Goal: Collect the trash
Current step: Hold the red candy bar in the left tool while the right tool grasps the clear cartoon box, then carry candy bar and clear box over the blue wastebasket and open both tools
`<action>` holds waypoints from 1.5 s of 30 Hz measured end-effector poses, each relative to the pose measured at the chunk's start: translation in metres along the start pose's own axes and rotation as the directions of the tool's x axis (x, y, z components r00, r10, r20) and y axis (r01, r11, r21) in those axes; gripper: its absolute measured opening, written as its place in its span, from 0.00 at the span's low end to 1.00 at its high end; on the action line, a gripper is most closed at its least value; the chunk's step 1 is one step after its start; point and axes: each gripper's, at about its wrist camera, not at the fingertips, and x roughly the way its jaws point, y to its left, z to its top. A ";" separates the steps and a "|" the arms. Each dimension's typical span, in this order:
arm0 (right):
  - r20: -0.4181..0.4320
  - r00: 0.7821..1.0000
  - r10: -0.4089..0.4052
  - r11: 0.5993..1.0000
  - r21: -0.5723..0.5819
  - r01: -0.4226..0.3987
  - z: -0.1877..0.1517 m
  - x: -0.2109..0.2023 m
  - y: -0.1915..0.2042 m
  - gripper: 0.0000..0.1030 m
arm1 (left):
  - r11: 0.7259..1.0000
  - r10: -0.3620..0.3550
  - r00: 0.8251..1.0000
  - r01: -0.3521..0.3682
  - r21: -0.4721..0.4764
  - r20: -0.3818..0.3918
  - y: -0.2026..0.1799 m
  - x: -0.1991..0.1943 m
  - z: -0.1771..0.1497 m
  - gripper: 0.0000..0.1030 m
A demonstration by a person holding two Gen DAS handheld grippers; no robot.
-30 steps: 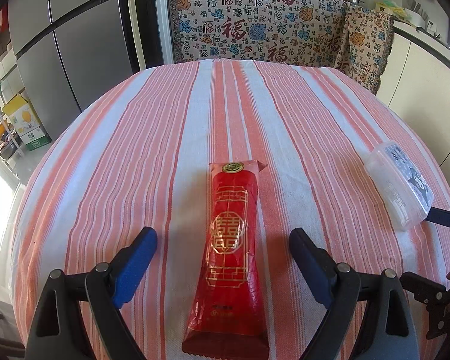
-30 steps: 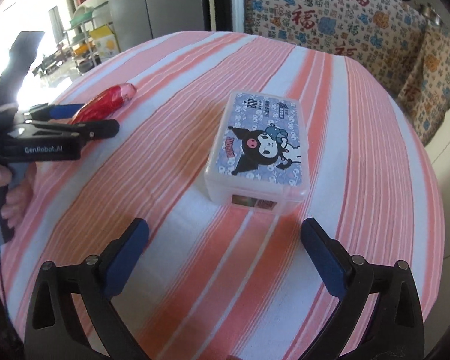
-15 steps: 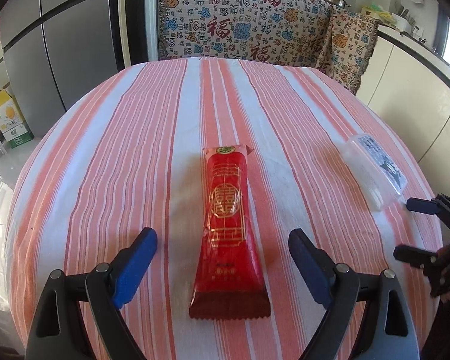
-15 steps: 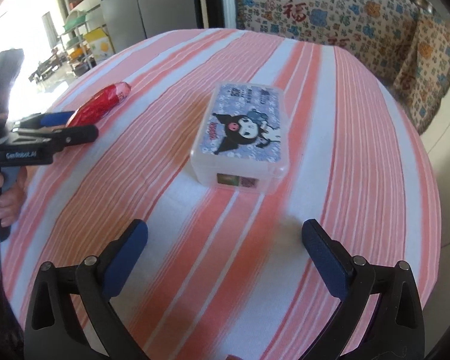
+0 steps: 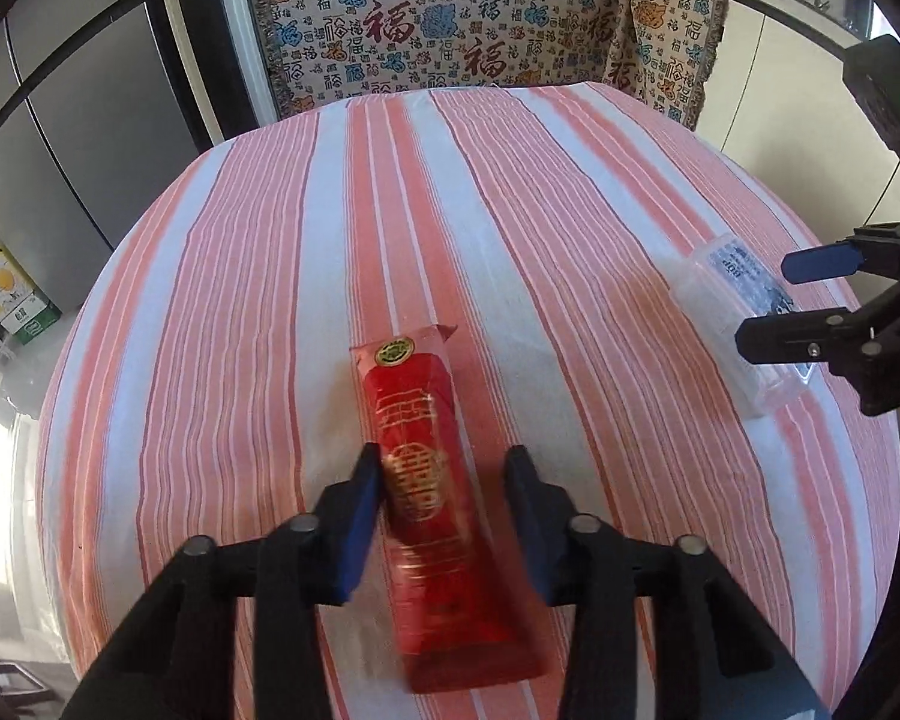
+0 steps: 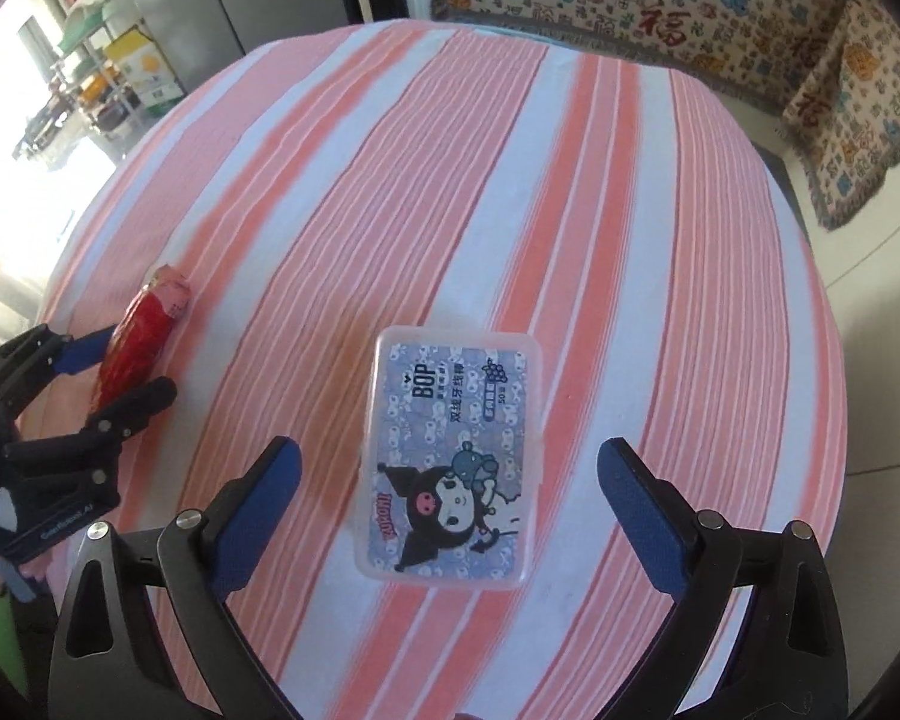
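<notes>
A long red foil wrapper (image 5: 426,480) with gold print lies on the striped tablecloth. My left gripper (image 5: 444,492) straddles its middle, jaws narrowed; the left pad touches it, the right pad stands a little off. The wrapper also shows in the right wrist view (image 6: 141,336) between the left gripper's (image 6: 120,366) fingers. A clear plastic floss-pick box (image 6: 450,456) with a cartoon label lies flat. My right gripper (image 6: 447,492) is open wide, one finger on each side of the box, not touching it. The box (image 5: 732,312) and right gripper (image 5: 798,300) show at the right of the left wrist view.
The round table (image 5: 240,300) has a red and white striped cloth and its edge drops off on all sides. A patterned blanket (image 5: 450,18) hangs behind it. A grey fridge (image 5: 60,120) and a carton (image 5: 6,294) stand at the left.
My left gripper has moved forward over the red wrapper and its jaws have narrowed around it. My right gripper has moved forward so the box now lies between its open fingers.
</notes>
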 end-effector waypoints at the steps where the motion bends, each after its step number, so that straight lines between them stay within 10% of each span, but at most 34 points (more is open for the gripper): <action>1: -0.002 1.000 0.007 1.000 0.005 -0.007 -0.001 0.000 -0.001 0.81 | 1.000 -0.003 1.000 0.003 -0.008 0.003 0.001 -0.001 0.000 0.25; 2: 0.004 1.000 0.011 1.000 0.013 -0.011 -0.002 -0.001 -0.003 0.62 | 1.000 -0.014 1.000 0.014 -0.020 0.011 0.002 -0.003 0.000 0.20; 13: 0.159 0.984 0.077 0.994 0.070 -0.089 -0.055 -0.069 -0.047 0.62 | 0.983 -0.178 0.976 0.182 -0.020 0.123 -0.052 -0.046 0.004 0.14; 25: 0.256 0.965 -0.059 0.938 0.344 -0.033 -0.175 -0.159 -0.221 0.62 | 0.876 -0.471 0.874 0.448 0.177 0.117 -0.231 -0.069 0.042 0.13; 33: 0.207 0.967 -0.145 0.812 0.584 -0.003 -0.250 -0.136 -0.341 0.62 | 0.792 -0.575 0.818 0.559 0.245 -0.008 -0.372 -0.030 0.062 0.13; 45: 0.222 0.973 -0.058 0.613 0.777 -0.141 -0.299 -0.049 -0.431 0.62 | 0.800 -0.546 0.823 0.568 0.192 -0.156 -0.496 0.085 0.082 0.13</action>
